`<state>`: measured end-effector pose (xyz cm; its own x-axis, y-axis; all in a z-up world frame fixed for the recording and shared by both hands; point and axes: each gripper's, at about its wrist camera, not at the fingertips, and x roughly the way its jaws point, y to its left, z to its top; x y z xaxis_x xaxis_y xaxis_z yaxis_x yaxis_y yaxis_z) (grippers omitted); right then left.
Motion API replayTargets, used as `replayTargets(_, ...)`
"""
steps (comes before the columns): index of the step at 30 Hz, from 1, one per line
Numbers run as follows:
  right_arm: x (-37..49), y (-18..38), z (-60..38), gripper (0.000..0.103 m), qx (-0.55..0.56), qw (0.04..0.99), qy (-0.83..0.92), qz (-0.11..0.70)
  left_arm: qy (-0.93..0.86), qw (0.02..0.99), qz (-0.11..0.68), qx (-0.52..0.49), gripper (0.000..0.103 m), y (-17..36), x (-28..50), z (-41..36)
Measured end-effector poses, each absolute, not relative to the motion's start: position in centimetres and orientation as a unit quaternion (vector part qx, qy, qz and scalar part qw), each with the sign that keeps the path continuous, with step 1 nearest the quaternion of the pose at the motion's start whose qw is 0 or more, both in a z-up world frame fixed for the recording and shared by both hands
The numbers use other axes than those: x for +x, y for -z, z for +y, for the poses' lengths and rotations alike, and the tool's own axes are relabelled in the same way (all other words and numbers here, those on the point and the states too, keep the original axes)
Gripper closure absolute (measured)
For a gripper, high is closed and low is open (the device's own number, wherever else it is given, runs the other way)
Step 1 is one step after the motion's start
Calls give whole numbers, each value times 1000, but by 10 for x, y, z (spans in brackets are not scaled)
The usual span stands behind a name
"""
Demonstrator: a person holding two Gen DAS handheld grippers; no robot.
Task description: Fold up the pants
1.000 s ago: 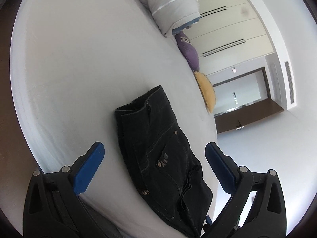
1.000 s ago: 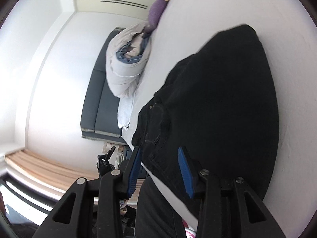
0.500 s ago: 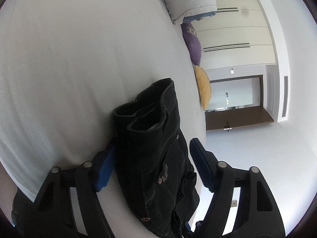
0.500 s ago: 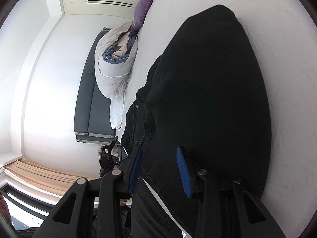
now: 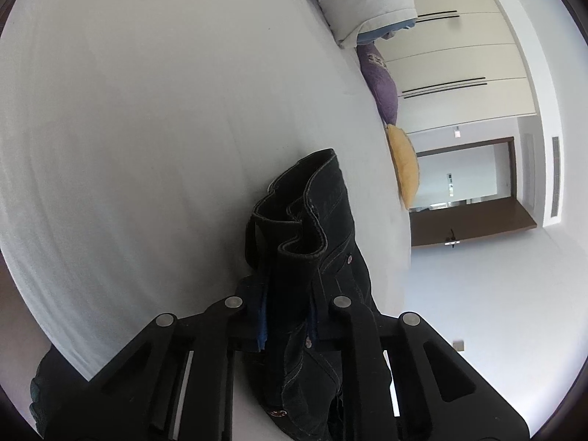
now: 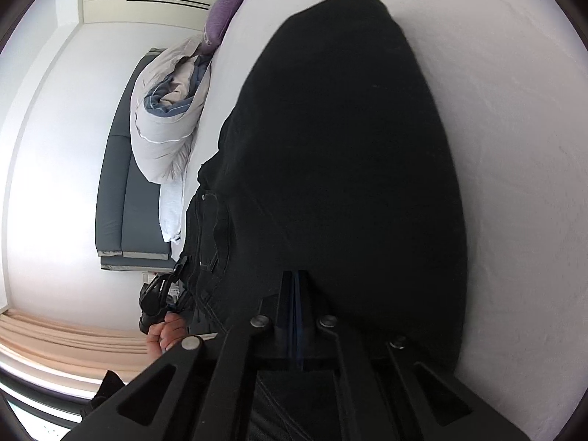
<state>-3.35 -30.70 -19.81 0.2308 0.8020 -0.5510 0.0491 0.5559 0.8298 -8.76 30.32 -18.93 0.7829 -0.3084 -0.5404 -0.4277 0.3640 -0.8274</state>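
Black denim pants (image 5: 323, 213) lie folded on the white bed (image 5: 147, 110). My left gripper (image 5: 286, 294) has the bunched waistband end between its blue pads, and its jaws are closing on that cloth, which stands up in front of them. In the right wrist view the pants (image 6: 349, 147) spread as a broad dark fold across the sheet (image 6: 514, 110). My right gripper (image 6: 295, 286) is shut at their near edge, its blue pads pressed together on the cloth.
A rolled grey duvet (image 5: 364, 0), a purple pillow (image 5: 382, 84) and a yellow pillow (image 5: 404, 169) lie along the bed's far side. Cream wardrobes (image 5: 459, 55) and a doorway (image 5: 466, 183) stand beyond. A person's hand (image 6: 165, 334) shows beside a dark grey headboard (image 6: 117, 202).
My left gripper came forward over the waistband and its jaws closed from wide apart onto the cloth, bunching it up. My right gripper's jaws closed on the pants' near edge.
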Motion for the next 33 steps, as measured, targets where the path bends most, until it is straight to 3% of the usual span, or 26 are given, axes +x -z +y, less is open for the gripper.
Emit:
replayTargets(7, -33, 202, -306, 103, 373, 692, -269, 556, -14, 849, 328, -415, 90, 93, -58, 238)
replayTargets(12, -33, 200, -306, 102, 376, 689, -283, 551, 75, 916, 345, -191, 90, 32, -36, 98)
replayTargets(15, -33, 191, -313, 67, 407, 676, -301, 535, 141, 921, 361, -27, 90, 42, -44, -6)
replayTargets(17, -32, 176, -319, 34, 423, 678, -316, 511, 175, 909, 377, 34, 90, 65, -54, -54)
replayTargets(19, -29, 163, -325, 20, 426, 685, -326, 493, 193, 895, 395, 69, 90, 90, -63, -86)
replayTargets(33, 4, 156, -315, 18, 401, 693, -310, 512, 170, 887, 366, 224, 90, 116, -99, -145)
